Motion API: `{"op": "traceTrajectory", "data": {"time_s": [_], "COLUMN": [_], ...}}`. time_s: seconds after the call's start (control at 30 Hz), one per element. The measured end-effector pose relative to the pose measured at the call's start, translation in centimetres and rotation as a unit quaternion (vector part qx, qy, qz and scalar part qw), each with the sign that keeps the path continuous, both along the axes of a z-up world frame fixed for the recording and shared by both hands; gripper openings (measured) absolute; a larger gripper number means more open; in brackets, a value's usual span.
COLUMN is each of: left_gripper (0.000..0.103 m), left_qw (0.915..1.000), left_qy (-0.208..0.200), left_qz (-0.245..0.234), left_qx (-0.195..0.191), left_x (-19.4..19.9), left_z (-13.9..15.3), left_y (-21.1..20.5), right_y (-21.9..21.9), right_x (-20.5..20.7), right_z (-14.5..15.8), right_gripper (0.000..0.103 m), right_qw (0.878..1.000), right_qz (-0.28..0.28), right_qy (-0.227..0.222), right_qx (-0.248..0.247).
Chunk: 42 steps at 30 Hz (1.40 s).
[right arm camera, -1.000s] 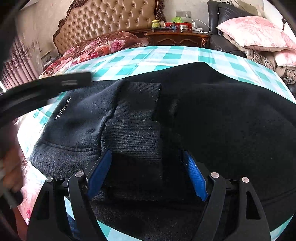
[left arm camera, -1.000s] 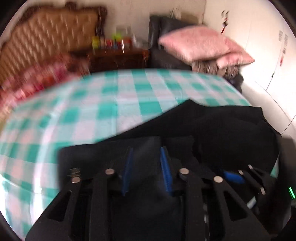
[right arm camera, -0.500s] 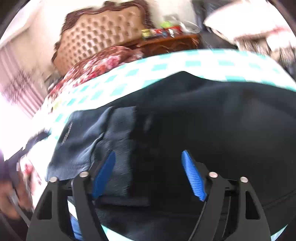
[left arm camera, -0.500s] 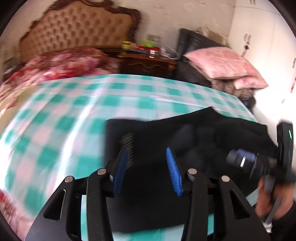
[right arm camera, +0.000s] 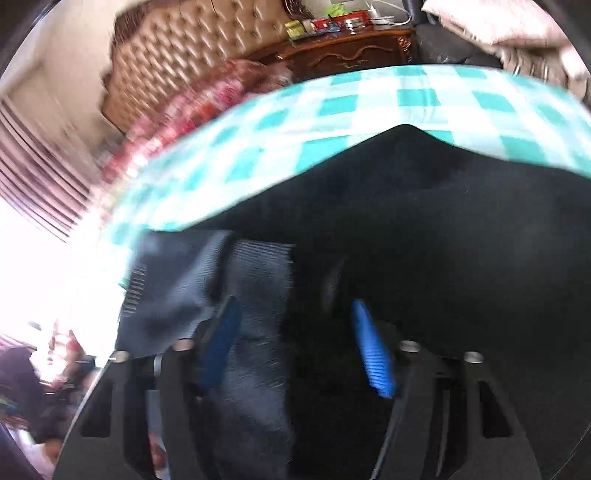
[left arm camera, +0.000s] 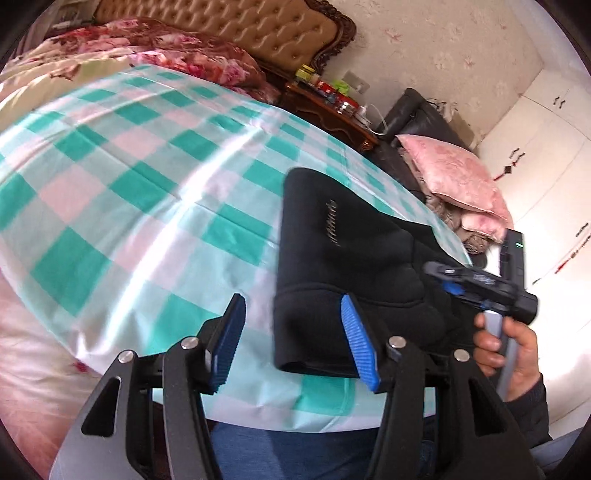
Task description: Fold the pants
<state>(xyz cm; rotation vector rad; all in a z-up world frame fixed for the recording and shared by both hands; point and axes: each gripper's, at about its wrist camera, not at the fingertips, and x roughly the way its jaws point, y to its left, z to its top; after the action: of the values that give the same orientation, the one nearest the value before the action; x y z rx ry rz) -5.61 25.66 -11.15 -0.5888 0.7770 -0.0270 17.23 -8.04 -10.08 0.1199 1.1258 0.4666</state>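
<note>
Left gripper now off the pants, jaws parting over bare checked sheet, nothing between them; a second ago closed on dark cloth. Pants folded at the sheet's near edge. Right gripper low over the ribbed cuff, jaws narrowing around cloth, narrower than before, not yet pinching.

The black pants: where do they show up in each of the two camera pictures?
Left wrist view: the black pants lie right of centre on the checked sheet.
Right wrist view: the black pants fill the lower middle and right.
Shared landmark: the tufted headboard at the top of both.
</note>
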Motion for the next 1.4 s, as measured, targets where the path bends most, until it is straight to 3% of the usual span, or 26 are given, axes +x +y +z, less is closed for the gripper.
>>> {"op": "traceTrajectory", "data": {"time_s": [0.2, 0.43, 0.6, 0.73, 0.9, 1.0, 1.1, 1.4], "left_gripper": [0.054, 0.055, 0.055, 0.055, 0.053, 0.043, 0.041, 0.038], "left_qw": [0.9986, 0.9984, 0.9985, 0.9986, 0.9986, 0.9988, 0.9983, 0.9995], "left_qy": [0.051, 0.055, 0.052, 0.048, 0.044, 0.037, 0.036, 0.02], "left_qz": [-0.015, -0.013, -0.015, -0.018, -0.02, -0.025, -0.029, -0.023], "left_qx": [-0.001, -0.004, 0.002, 0.012, 0.024, 0.019, 0.035, 0.008], "left_x": [1.2, 1.0, 1.2, 1.3, 1.2, 1.1, 1.1, 0.6], "left_z": [-2.5, -3.0, -3.2, -3.2, -3.2, -3.1, -2.9, -2.6], "left_y": [-1.6, -1.8, -1.9, -2.1, -2.4, -2.8, -3.1, -2.5], "right_y": [0.8, 5.3, 9.5, 10.6, 10.3, 10.4, 10.4, 10.5], "right_x": [-1.2, -4.3, -5.1, -6.7, -6.4, -6.4, -6.4, -6.5], "right_z": [0.4, 4.2, 1.0, -0.4, -0.7, -0.7, -0.7, -0.7], "right_gripper": [0.048, 0.049, 0.05, 0.053, 0.053, 0.053, 0.054, 0.054], "right_qw": [0.998, 0.987, 0.978, 0.957, 0.956, 0.955, 0.955, 0.953], "right_qz": [0.002, 0.042, 0.072, 0.083, 0.08, 0.079, 0.08, 0.079], "right_qy": [-0.039, -0.129, -0.127, -0.181, -0.185, -0.189, -0.189, -0.195], "right_qx": [-0.057, -0.082, -0.149, -0.21, -0.212, -0.214, -0.214, -0.217]}}
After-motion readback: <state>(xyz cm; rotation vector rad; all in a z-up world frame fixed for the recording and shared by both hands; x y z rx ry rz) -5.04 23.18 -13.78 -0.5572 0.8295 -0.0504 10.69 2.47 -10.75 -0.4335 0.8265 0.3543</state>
